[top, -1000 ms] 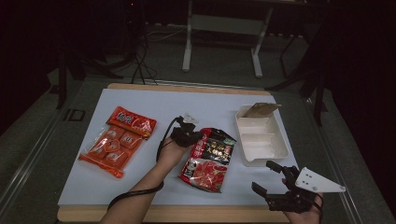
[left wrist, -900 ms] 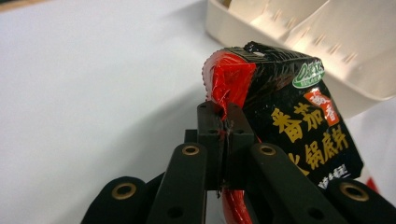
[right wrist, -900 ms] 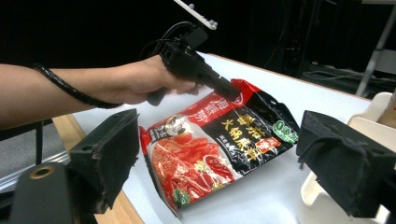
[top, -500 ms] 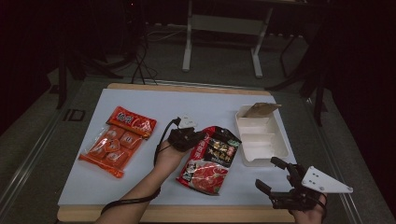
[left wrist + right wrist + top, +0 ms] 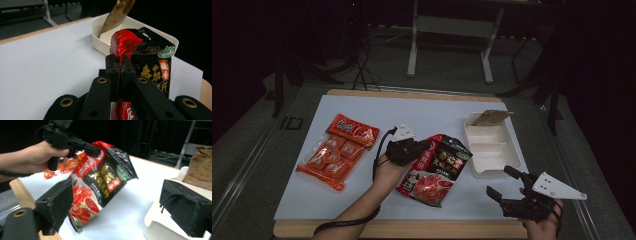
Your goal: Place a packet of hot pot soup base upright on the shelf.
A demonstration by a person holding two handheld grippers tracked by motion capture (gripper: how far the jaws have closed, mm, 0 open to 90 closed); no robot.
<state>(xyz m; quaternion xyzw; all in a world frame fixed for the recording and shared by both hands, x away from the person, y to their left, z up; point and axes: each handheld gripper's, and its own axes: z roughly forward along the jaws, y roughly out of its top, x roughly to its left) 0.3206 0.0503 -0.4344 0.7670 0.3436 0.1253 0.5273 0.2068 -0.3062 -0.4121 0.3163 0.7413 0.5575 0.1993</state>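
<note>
A red and black sauce pouch [image 5: 434,167] hangs tilted over the middle of the white mat, lifted by its upper left edge. My left gripper [image 5: 422,148] is shut on that edge; in the left gripper view the jaws pinch the crumpled red rim of the pouch [image 5: 126,45]. The right gripper view shows the pouch [image 5: 100,180] held up by the left gripper [image 5: 96,149], with its bottom near the mat. My right gripper [image 5: 504,182] stands open near the front right corner, nothing between its wide jaws.
A white divided tray [image 5: 489,150] with a brown packet [image 5: 490,118] leaning in its far end sits right of the pouch. An orange snack pack [image 5: 353,130] and a clear bag of orange sweets [image 5: 328,158] lie on the left of the mat.
The left gripper has lifted the pouch's upper edge off the mat and carried it a little to the right, so the pouch now hangs tilted. The right gripper has hardly moved.
</note>
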